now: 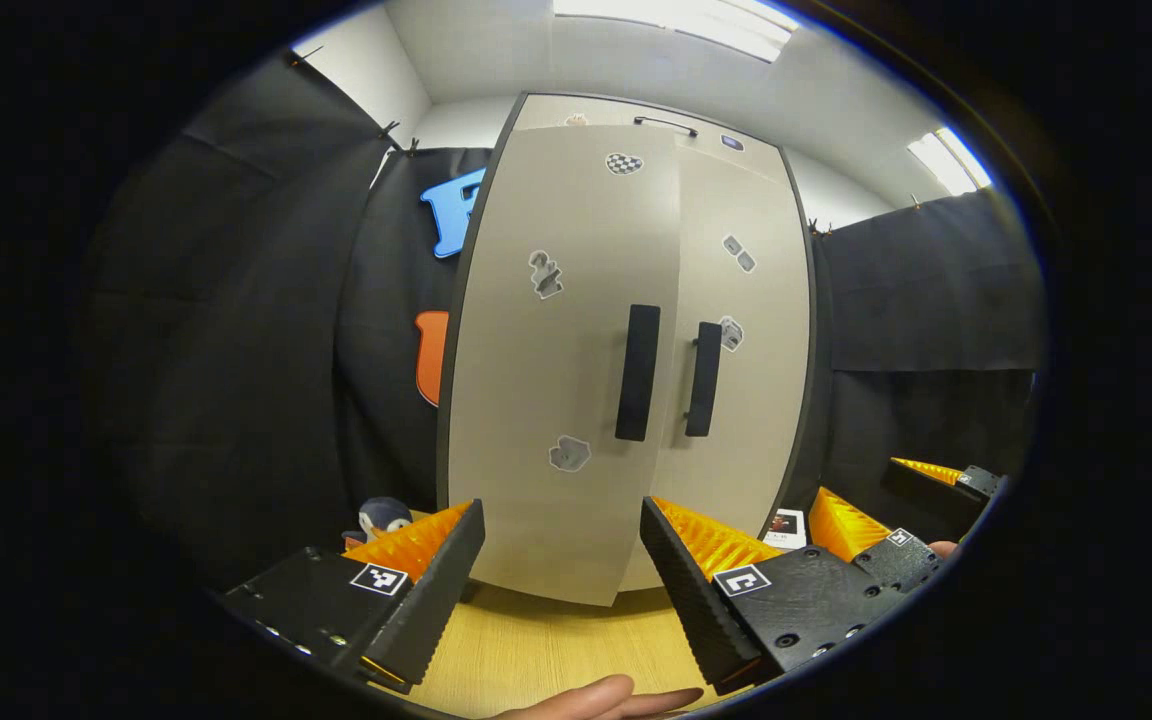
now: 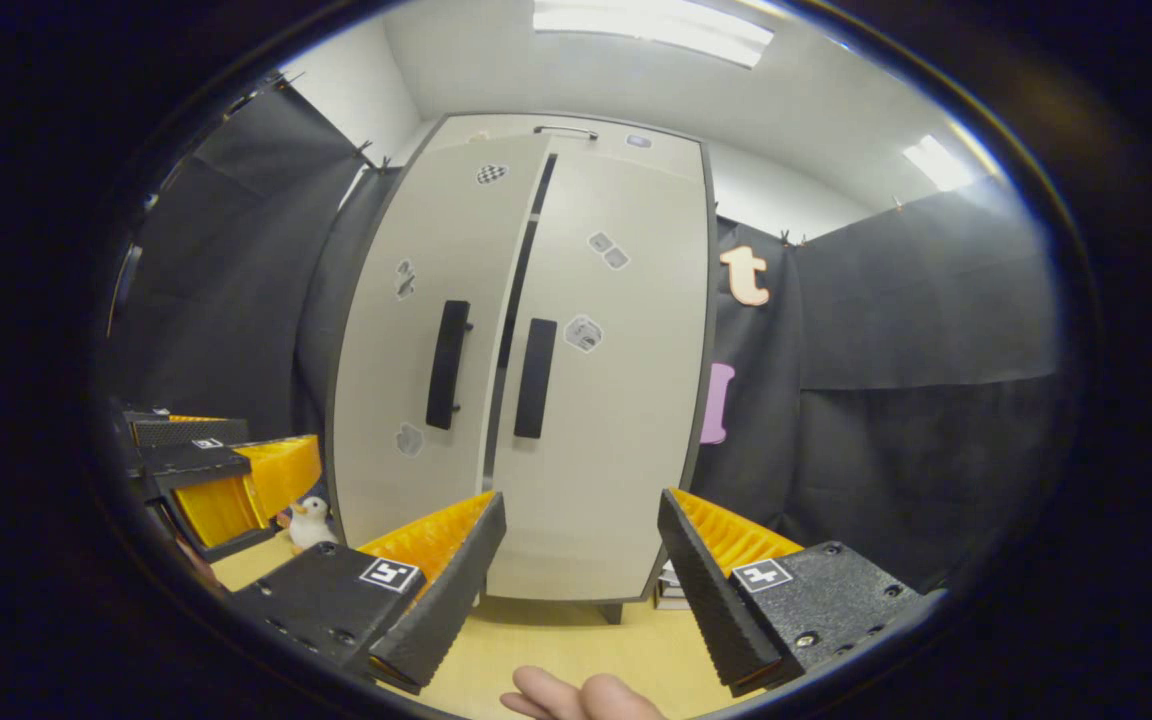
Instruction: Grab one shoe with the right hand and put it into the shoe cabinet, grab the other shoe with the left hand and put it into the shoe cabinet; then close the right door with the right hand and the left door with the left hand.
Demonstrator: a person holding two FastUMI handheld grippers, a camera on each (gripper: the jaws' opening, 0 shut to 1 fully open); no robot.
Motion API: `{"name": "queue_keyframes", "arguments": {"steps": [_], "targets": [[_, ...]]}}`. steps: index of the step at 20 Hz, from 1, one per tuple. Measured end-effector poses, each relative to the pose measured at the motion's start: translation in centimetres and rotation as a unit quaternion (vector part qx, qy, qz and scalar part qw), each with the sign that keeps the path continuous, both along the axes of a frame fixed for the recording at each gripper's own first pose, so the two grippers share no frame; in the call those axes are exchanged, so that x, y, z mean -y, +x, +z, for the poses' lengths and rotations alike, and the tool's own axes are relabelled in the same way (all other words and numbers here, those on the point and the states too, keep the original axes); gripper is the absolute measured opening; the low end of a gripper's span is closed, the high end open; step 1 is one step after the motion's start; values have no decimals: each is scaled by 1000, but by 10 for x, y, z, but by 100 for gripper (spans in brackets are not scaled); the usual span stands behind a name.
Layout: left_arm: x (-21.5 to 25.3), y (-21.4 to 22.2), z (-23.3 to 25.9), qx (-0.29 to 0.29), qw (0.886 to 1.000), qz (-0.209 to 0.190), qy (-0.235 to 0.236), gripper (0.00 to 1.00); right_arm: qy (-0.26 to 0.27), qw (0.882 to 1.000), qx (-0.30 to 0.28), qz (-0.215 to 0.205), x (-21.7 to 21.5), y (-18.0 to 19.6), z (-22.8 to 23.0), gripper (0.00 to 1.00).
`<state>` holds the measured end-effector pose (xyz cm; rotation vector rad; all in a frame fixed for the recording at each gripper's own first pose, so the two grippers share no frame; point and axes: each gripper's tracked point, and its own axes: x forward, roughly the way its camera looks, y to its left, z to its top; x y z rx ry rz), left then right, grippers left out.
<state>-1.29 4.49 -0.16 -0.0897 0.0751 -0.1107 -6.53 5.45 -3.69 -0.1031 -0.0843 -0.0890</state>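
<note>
Both my grippers hang spread and empty in front of the shoe cabinet [image 2: 521,370] — left gripper [image 1: 561,560], right gripper [image 2: 581,555]. The cabinet stands upright on the wooden surface [image 2: 576,640], long axis vertical, handles facing me. Its left door [image 1: 561,360] looks slightly ajar — I'd press it flat near the left handle [image 1: 638,372], not hook it

Tall pale-grey two-door shoe cabinet [image 1: 626,350] stood upright on light wooden floor against black cloth wall; left door [image 1: 561,340] sat slightly proud of right door [image 1: 751,330], narrow dark gap between them; each bore vertical black bar handle; small stickers dotted both fronts.
</note>
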Motion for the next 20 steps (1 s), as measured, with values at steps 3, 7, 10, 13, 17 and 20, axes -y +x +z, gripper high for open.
{"name": "queue_keyframes", "arguments": {"steps": [3,7,10,13,17,20], "targets": [[-4,2,-2,-1,1000,2,-1,95,-9,1000,2,-2,-3,2,0,99],[-12,5,-5,-6,1000,9,-1,95,-12,1000,-1,0,-8,5,-2,99],[-17,7,-5,-6,1000,13,-4,95,-14,1000,-4,4,-13,8,-4,99],[-18,8,-9,-11,1000,13,-5,95,-14,1000,-9,8,-16,10,-6,99],[-19,10,-11,-15,1000,10,-2,95,-13,1000,-14,13,-20,11,-9,99],[-19,9,-14,-19,1000,8,2,95,-12,1000,-21,16,-22,11,-13,98]]}}
